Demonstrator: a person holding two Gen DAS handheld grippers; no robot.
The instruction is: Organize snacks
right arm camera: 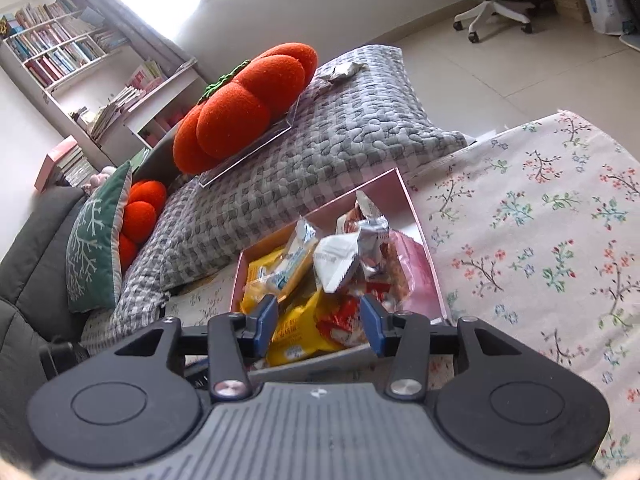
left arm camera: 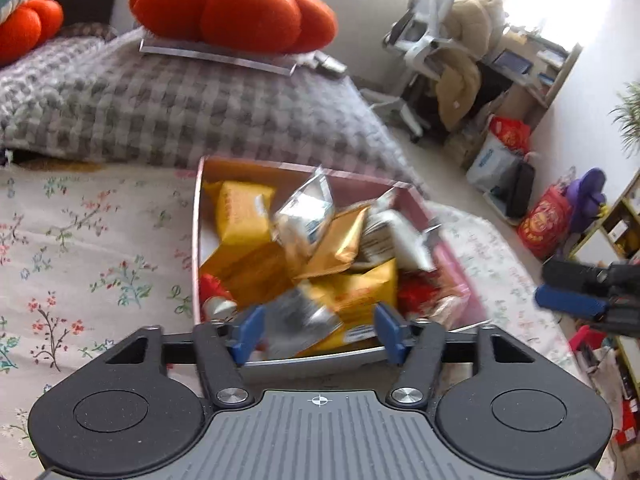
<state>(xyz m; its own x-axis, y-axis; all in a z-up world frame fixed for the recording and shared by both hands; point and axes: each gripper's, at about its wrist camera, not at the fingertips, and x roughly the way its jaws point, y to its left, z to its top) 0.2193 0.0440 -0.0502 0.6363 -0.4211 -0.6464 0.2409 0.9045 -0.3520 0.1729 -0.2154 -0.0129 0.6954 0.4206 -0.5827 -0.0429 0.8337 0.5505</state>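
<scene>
A floral tablecloth [left arm camera: 80, 240] covers the table, with a grey quilt [left arm camera: 180, 96] at twelve o'clock. The pink box [left arm camera: 195, 240] sits centre, heaped with snack packets [left arm camera: 244, 216]. Left gripper [left arm camera: 318, 330] and right gripper [right arm camera: 320, 324] hover at its six o'clock edge, both spread wide and holding nothing.

orange pumpkin cushion [right arm camera: 244, 108], grey quilted blanket [right arm camera: 320, 160], bookshelf [right arm camera: 60, 52], office chair [left arm camera: 424, 36]

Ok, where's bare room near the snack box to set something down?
The floral cloth right of the box is bare, and also on its left in the left view. The box is piled with packets. The grey blanket behind holds a pumpkin cushion.
</scene>
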